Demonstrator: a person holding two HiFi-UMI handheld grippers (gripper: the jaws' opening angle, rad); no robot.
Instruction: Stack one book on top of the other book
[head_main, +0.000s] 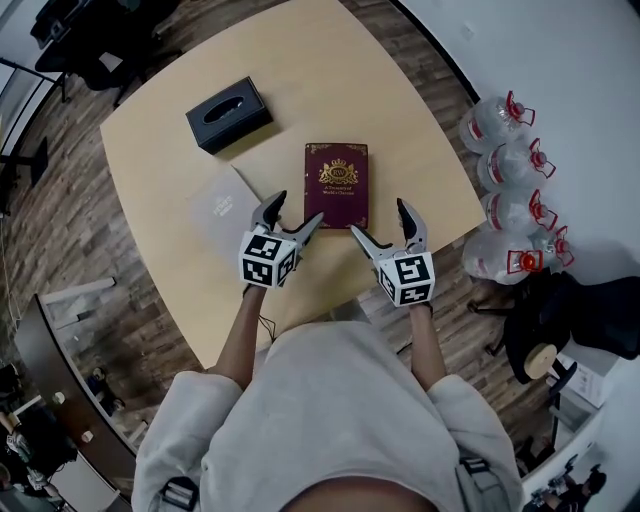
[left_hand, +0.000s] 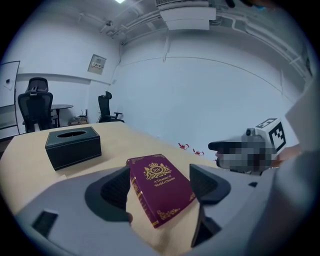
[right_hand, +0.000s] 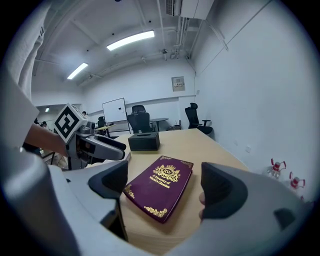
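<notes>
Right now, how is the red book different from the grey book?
The red book is dark maroon with gold patterns; the grey book is pale and nearly plain. The red book lies straight; the grey book, to its left, is turned at an angle, partly behind the left gripper. Both lie closed and flat on the table, not touching.

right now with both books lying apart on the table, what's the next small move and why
Probably ease the right hand-held gripper down to the near edge of the maroon book and close on it. Its jaws are open and empty, just short of that book, which lies flat beside the grey book; nothing is stacked yet.
</notes>
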